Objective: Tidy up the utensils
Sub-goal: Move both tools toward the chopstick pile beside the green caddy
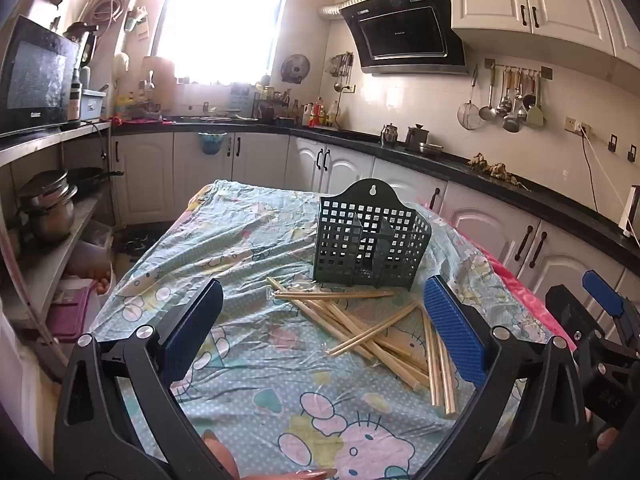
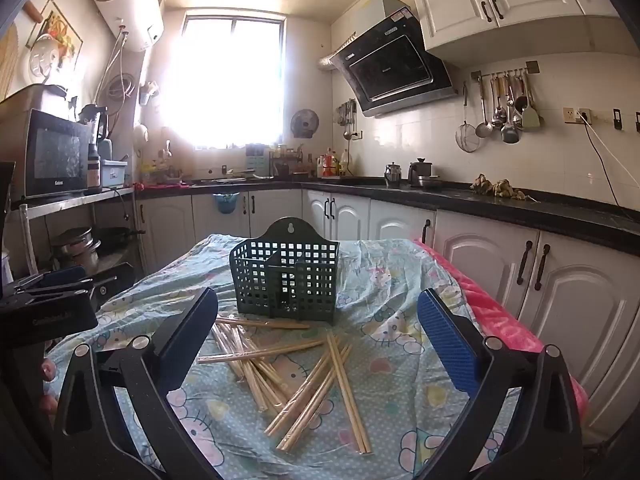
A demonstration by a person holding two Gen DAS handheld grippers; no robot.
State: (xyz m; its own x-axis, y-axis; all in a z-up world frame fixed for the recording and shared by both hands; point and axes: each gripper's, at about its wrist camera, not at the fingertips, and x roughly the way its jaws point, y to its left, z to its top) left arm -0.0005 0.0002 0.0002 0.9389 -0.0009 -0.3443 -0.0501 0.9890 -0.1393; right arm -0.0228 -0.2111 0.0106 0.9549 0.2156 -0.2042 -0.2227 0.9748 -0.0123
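Note:
A dark green perforated utensil holder (image 1: 372,240) (image 2: 286,278) stands upright on the table, with a divider inside and nothing showing in it. In front of it lies a loose heap of wooden chopsticks (image 1: 372,330) (image 2: 292,372), some in clear wrappers. My left gripper (image 1: 322,320) hovers open above the near side of the heap, its blue pads wide apart with nothing between them. My right gripper (image 2: 318,334) is likewise open over the chopsticks, nothing held. Each gripper shows at the edge of the other's view, the right one (image 1: 600,320) and the left one (image 2: 52,300).
The table wears a light blue cartoon-print cloth (image 1: 248,248) (image 2: 400,280) with a pink edge on the right. Kitchen counters with white cabinets (image 2: 480,264) run behind and to the right. A shelf with pots and a microwave (image 1: 34,76) stands left. A hand's fingers (image 1: 224,460) show below.

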